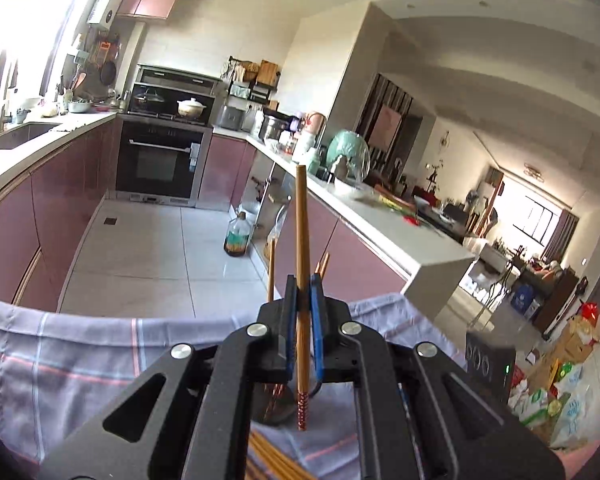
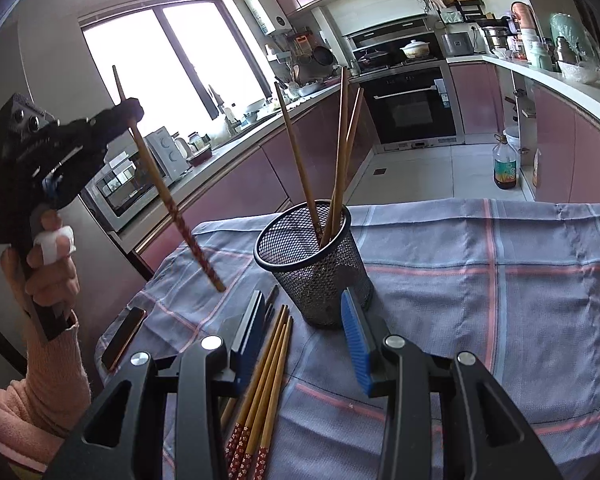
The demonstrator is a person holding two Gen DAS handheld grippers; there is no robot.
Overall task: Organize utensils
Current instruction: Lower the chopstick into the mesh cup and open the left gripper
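Observation:
My left gripper (image 1: 302, 282) is shut on one wooden chopstick (image 1: 301, 240), which stands nearly upright with its red patterned end down. In the right wrist view the same left gripper (image 2: 130, 114) holds that chopstick (image 2: 168, 196) aloft, slanting, to the left of the black mesh holder (image 2: 320, 276). Three chopsticks (image 2: 340, 152) lean inside the holder. My right gripper (image 2: 302, 300) is open just short of the holder's base. Several more chopsticks (image 2: 268, 380) lie on the cloth between its fingers, untouched.
A blue checked cloth (image 2: 480, 300) covers the table. A dark phone (image 2: 124, 338) lies at its left edge. A hand in a pink sleeve (image 2: 48, 264) holds the left gripper. Pink cabinets, an oven and an oil bottle (image 2: 505, 164) on the floor stand beyond.

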